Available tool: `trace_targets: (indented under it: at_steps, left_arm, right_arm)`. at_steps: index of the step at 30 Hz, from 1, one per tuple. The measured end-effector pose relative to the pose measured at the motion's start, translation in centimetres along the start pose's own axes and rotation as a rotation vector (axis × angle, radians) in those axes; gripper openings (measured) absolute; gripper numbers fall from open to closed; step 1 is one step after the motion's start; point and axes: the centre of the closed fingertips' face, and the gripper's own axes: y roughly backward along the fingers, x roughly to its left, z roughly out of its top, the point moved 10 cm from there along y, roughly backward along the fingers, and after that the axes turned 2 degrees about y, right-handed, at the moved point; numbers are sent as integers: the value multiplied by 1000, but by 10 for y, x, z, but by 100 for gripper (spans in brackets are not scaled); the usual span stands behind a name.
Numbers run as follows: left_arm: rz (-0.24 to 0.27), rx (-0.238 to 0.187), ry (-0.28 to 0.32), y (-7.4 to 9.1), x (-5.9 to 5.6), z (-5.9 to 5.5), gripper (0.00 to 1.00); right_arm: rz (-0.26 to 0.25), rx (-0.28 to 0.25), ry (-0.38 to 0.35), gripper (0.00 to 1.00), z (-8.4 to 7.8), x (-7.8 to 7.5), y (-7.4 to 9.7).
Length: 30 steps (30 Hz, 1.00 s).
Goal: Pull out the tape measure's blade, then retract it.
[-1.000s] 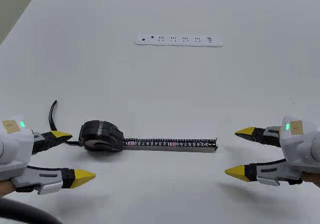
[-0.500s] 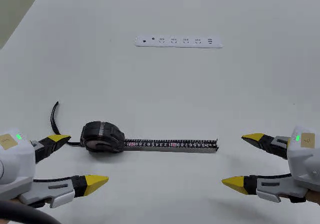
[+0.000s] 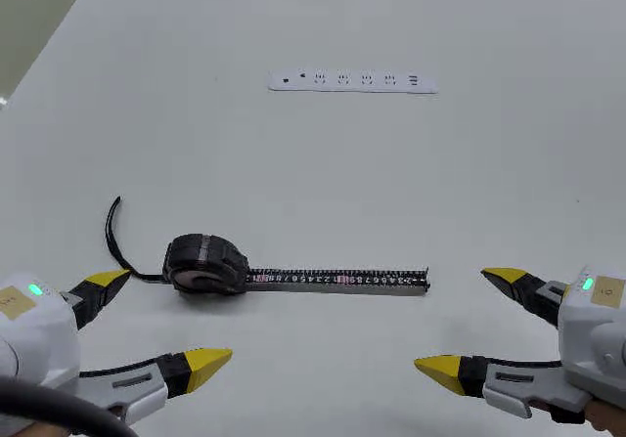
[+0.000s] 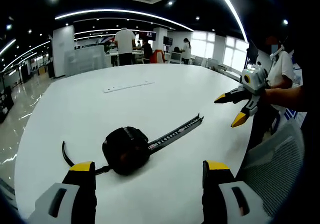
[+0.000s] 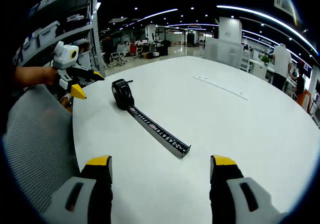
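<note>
A black tape measure (image 3: pixel 203 264) lies on the white table (image 3: pixel 323 173), its blade (image 3: pixel 337 281) pulled out to the right and lying flat. A black wrist strap (image 3: pixel 117 237) trails from its left side. My left gripper (image 3: pixel 161 320) is open at the lower left, close to the case and apart from it. My right gripper (image 3: pixel 474 320) is open at the lower right, a little past the blade's tip. In the left gripper view the case (image 4: pixel 126 150) sits just ahead of the open jaws. In the right gripper view the blade (image 5: pixel 158 131) runs away from the jaws toward the case (image 5: pixel 121 93).
A white power strip (image 3: pixel 353 81) lies flat at the far side of the table. The table's left edge (image 3: pixel 44 46) borders a greenish floor. A mesh chair back (image 5: pixel 35 134) and several people stand beyond the table in the gripper views.
Both grippers have drawn back toward me and lower in the picture. The tape measure and its extended blade have stayed where they were; the camera has shifted slightly.
</note>
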Motion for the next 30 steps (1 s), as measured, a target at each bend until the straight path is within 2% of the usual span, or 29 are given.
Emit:
trace_targets:
  at_steps: [2, 7, 14, 19, 30]
  left_arm:
    - [9, -8, 16, 0, -4, 1, 88]
    - [24, -5, 48, 0, -13, 0, 93]
    - [72, -42, 102, 1, -15, 2, 100]
    - [79, -46, 100, 3, -19, 2, 100]
    - [99, -58, 103, 4, -26, 0, 100]
  right_arm:
    - [-9, -3, -8, 86, 2, 4, -1]
    - [-19, -5, -26, 89, 4, 12, 0]
    - [-26, -15, -58, 96, 9, 20, 1]
    - [-23, -30, -68, 98, 13, 25, 2]
    - [-18, -23, -64, 98, 14, 31, 2]
